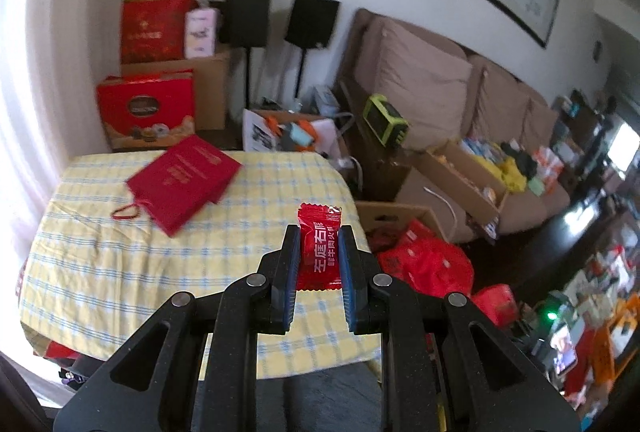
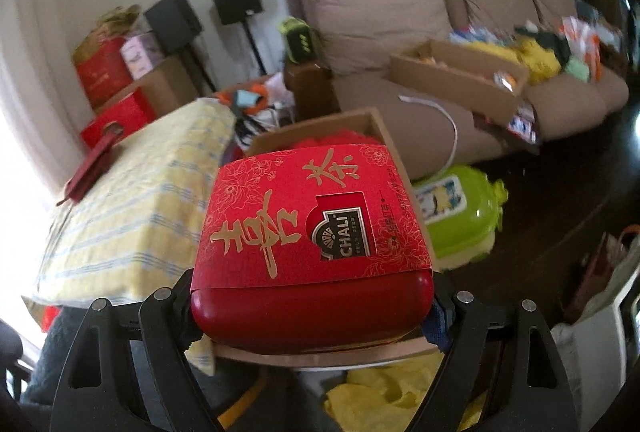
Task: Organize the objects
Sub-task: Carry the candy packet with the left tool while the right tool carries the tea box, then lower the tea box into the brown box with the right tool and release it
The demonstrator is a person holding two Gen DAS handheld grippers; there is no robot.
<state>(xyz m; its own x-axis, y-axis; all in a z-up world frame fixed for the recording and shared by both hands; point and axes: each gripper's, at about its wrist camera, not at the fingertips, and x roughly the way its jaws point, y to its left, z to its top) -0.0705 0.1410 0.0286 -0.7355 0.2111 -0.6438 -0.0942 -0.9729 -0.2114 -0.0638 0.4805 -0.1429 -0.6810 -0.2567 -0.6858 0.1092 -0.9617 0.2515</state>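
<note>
Our left gripper (image 1: 319, 252) pinches a red snack sachet (image 1: 319, 248) above the checked tablecloth (image 1: 120, 264); our right gripper (image 2: 312, 296), jaws wide, clamps a red Chali tea tin (image 2: 312, 240).

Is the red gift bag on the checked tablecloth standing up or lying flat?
Lying flat. The red gift bag rests on its broad side on the checked tablecloth, with its cord handle spread beside it.

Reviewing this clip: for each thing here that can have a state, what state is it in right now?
Left gripper: shut on the snack packet.
Snack packet: sealed, upright, held above the table.
Right gripper: wide, closed on the tea tin.
Tea tin: closed, sleeve on, held.
Red bag: flat on the table, handle out.
Sofa box: open.
</note>
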